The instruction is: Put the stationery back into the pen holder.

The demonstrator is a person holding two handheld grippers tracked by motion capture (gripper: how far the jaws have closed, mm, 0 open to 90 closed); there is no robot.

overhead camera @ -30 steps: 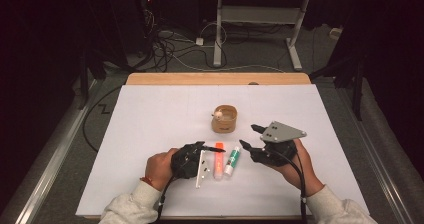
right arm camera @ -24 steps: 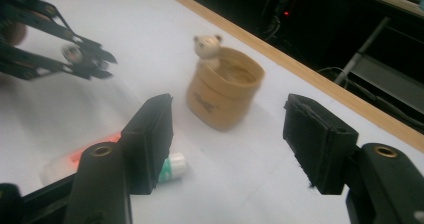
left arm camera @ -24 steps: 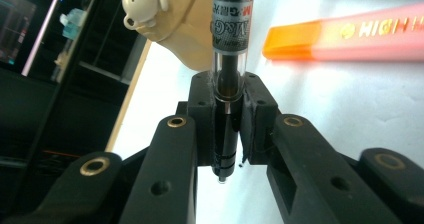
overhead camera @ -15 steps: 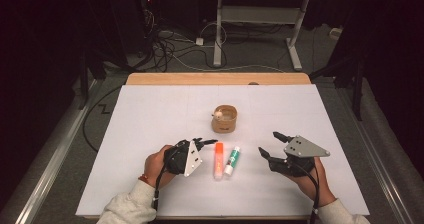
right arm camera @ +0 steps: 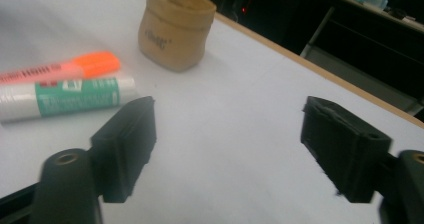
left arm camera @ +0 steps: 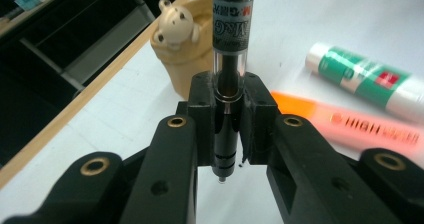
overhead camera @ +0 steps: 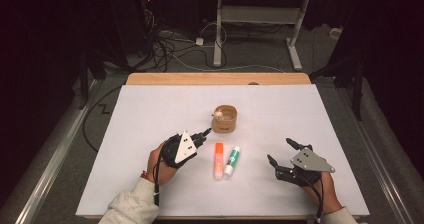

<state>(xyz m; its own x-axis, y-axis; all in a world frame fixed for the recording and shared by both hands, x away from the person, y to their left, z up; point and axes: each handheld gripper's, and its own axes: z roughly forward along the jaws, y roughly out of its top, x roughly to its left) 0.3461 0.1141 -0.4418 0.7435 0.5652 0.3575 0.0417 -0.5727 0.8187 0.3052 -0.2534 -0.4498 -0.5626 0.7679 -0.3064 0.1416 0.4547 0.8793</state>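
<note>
Pen gripped, cup next

The left gripper (left arm camera: 220, 129) has its jaws clamped on a black pen (left arm camera: 227, 59), aimed at the bear-trimmed cup (overhead camera: 225, 118); dropping it in remains, I'd judge. The high view shows the right gripper (overhead camera: 283, 153), jaws wide apart, beyond the highlighter (overhead camera: 218, 160) and glue stick (overhead camera: 231, 161) on the tabletop (overhead camera: 150, 114).

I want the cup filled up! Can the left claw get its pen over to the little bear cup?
Probably yes. The left claw grips the pen, the bear cup sits just ahead with its top open, and only bare table lies between them.
</note>
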